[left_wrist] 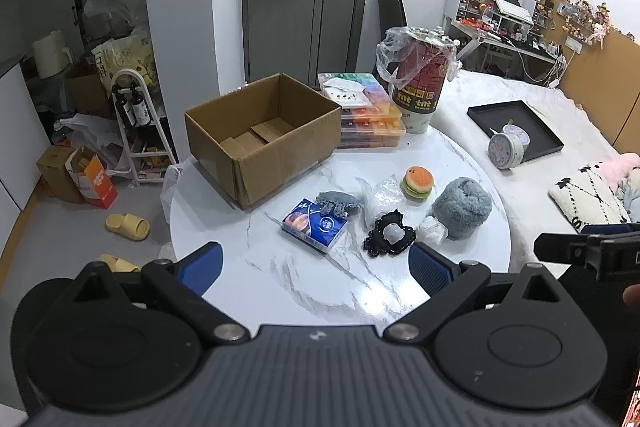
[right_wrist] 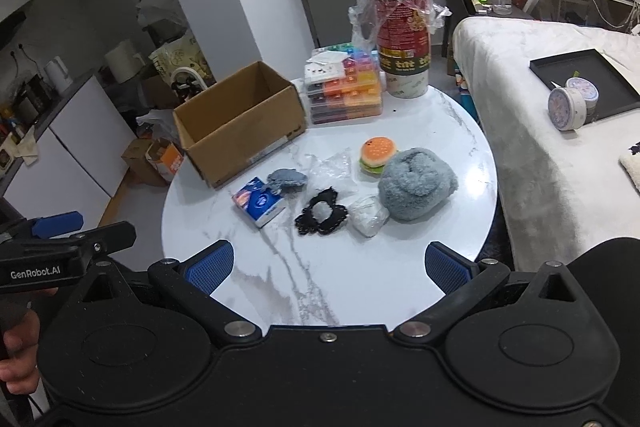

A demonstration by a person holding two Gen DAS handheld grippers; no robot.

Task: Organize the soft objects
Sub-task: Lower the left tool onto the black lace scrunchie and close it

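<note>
Round marble table (right_wrist: pixel 400 279): open cardboard box (right_wrist: pixel 240 123) at far left, stacked bead cases (right_wrist: pixel 344 95) and bagged red tub (right_wrist: pixel 404 43) behind. Nearer: grey plush (right_wrist: pixel 416 187), burger toy (right_wrist: pixel 378 155), tissue pack (right_wrist: pixel 258 203), black scrunchie (right_wrist: pixel 320 213). Left gripper (left_wrist: pixel 316 263) and right gripper (right_wrist: pixel 328 263) fingers spread wide, empty, above near edge.

Both grippers are black with blue ribbed fingers (right_wrist: pixel 210 265), silver screws and "GenRobot.AI" lettering.

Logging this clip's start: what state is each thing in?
cardboard box: open, nothing soft inside
left hand-held gripper: open, holding nothing
right hand-held gripper: open, holding nothing
burger toy: upright on table
tissue pack: lying flat
red tub: upright, plastic-lined
</note>
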